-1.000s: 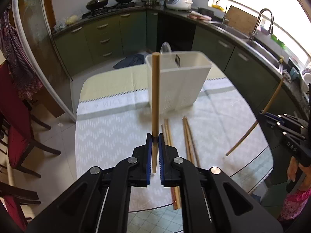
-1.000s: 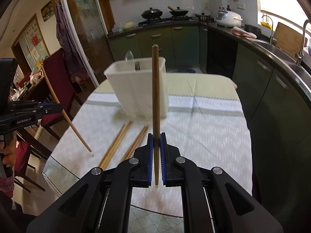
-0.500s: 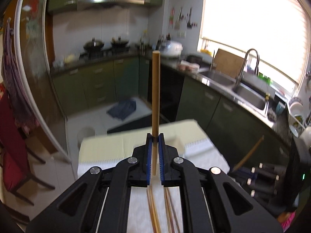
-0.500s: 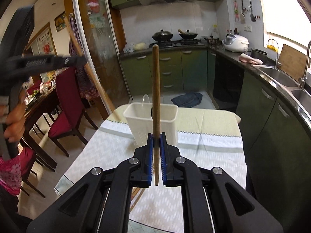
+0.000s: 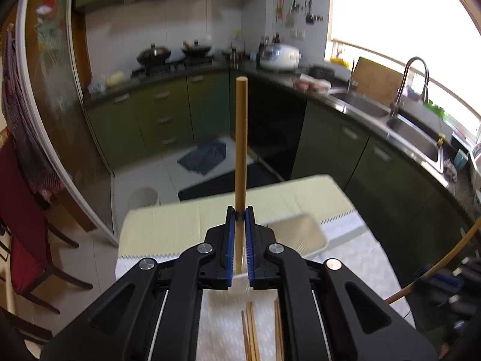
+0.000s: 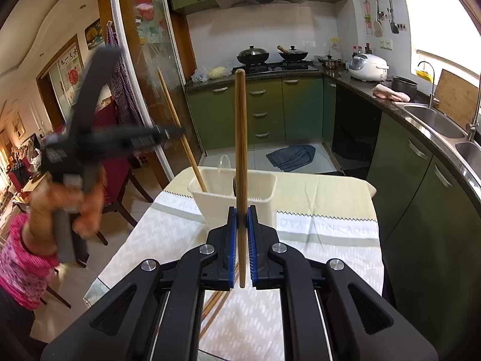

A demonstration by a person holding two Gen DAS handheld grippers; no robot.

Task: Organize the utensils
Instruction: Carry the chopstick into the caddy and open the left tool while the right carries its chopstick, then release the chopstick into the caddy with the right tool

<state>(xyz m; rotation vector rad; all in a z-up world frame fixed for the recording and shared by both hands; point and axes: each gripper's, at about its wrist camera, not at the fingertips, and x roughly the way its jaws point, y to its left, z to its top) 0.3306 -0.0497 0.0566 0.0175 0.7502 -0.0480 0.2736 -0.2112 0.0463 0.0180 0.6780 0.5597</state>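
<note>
Both grippers, left (image 5: 239, 231) and right (image 6: 241, 234), clamp one chopstick each (image 5: 241, 150) (image 6: 241, 162); left tip sits inside white caddy (image 6: 261, 201), so slide it deeper before letting go, right one waiting clear above.

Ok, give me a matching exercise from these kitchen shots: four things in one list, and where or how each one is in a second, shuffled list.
Things:
1 white caddy
2 loose chopsticks
3 blue cloth
4 right claw

States:
A on the kitchen floor
B shut on an upright chopstick
C standing upright on the tablecloth
D lying flat on the tablecloth

Pairs: 1-C, 2-D, 3-A, 4-B.
</note>
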